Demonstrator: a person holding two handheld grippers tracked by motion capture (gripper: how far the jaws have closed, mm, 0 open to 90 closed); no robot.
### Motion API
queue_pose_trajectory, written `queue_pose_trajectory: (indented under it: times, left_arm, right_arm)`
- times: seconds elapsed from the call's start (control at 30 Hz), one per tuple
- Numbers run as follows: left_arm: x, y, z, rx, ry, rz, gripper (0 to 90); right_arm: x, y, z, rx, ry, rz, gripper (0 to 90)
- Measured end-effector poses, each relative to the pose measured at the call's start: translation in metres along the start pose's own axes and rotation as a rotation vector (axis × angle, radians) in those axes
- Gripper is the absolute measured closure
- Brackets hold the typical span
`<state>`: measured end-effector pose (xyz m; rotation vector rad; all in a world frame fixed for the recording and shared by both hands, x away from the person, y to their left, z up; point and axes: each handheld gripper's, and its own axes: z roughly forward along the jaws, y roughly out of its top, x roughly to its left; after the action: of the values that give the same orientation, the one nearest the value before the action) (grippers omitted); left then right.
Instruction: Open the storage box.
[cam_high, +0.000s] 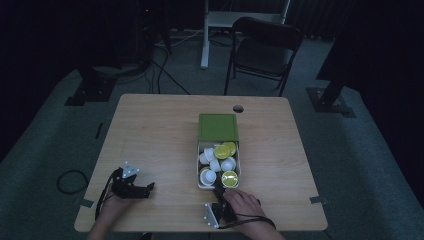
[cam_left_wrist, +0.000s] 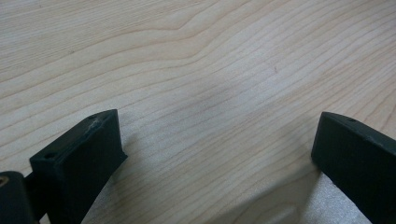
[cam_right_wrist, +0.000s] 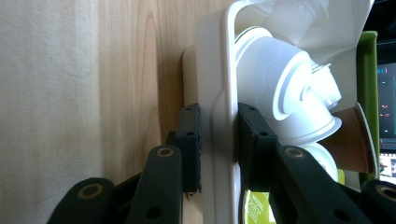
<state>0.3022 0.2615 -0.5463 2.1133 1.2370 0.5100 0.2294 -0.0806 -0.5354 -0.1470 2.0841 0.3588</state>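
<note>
Gripping the near wall of the white plastic box (cam_right_wrist: 219, 93) full of white and yellow-green capsule cups (cam_high: 218, 162), the right gripper (cam_right_wrist: 218, 149) is clamped tight; left gripper (cam_left_wrist: 217, 158) sits wide open over bare wooden table (cam_left_wrist: 196, 56), well apart from it.

The right gripper (cam_right_wrist: 218, 149) pinches the near wall of the white box (cam_right_wrist: 219, 84). White cups (cam_right_wrist: 280, 88) and a brown cup (cam_right_wrist: 352, 140) lie inside it.

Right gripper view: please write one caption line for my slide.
Right gripper clamps the near wall of a white tray holding coffee pods.
</note>
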Motion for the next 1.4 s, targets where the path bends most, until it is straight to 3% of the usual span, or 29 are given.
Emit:
queue_pose_trajectory:
  times: [0.3, 0.5, 0.6, 0.7, 0.9, 1.07, 1.27, 1.4]
  left_arm:
    - [0.000, 0.000, 0.000, 0.001, 0.000, 0.001, 2.1]
    - [0.000, 0.000, 0.000, 0.000, 0.000, 0.000, 2.1]
    - [0.000, 0.000, 0.000, 0.000, 0.000, 0.000, 2.1]
    - [0.000, 0.000, 0.000, 0.000, 0.000, 0.000, 2.1]
    - [0.000, 0.000, 0.000, 0.000, 0.000, 0.000, 2.1]
    - [0.000, 0.000, 0.000, 0.000, 0.000, 0.000, 2.1]
    - [0.000, 0.000, 0.000, 0.000, 0.000, 0.000, 2.1]
    - [0.000, 0.000, 0.000, 0.000, 0.000, 0.000, 2.1]
  right_arm:
    - [0.003, 0.003, -0.006, -0.001, 0.015, 0.005, 71.6]
    - [-0.004, 0.003, -0.011, -0.035, 0.084, 0.094, 60.9]
    - [-0.007, 0.004, -0.014, -0.056, 0.092, 0.111, 56.5]
    - [-0.012, 0.005, -0.017, -0.083, 0.115, 0.175, 52.0]
    - [-0.025, 0.004, -0.023, -0.117, 0.122, 0.247, 47.0]
    - [-0.035, 0.001, -0.025, -0.147, 0.114, 0.372, 38.7]
    - [-0.051, -0.006, -0.028, -0.153, 0.076, 0.486, 35.6]
    - [-0.062, -0.013, -0.029, -0.186, 0.072, 0.592, 31.5]
